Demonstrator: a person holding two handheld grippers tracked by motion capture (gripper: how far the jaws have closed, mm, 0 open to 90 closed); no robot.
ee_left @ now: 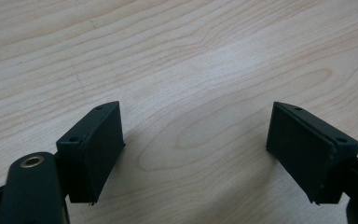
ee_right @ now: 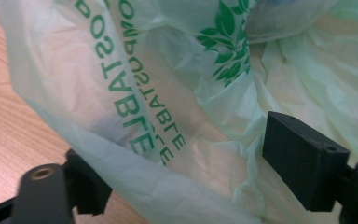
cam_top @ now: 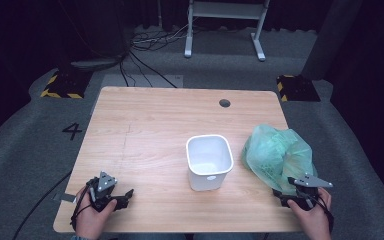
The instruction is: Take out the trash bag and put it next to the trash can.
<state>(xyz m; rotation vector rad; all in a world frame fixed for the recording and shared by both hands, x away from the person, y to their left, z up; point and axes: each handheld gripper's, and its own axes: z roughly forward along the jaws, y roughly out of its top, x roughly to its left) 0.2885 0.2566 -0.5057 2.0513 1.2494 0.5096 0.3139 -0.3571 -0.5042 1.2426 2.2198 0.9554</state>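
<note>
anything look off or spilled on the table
Nothing is spilled or damaged. The white bin stands upright mid-table. The green plastic bag lies crumpled beside it, its film draped between the open right gripper jaws. The left gripper is open over bare wood.

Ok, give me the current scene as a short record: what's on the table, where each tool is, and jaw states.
table: light wooden top, round hole near the far edge
bin: white, open-topped, upright at centre, looks empty
bag: pale green plastic bag with green print, lying right of the bin
left tool: near the front left corner, jaws open over bare wood, holding nothing
right tool: at the bag's near edge, jaws open with bag film between them, not closed on it
</note>
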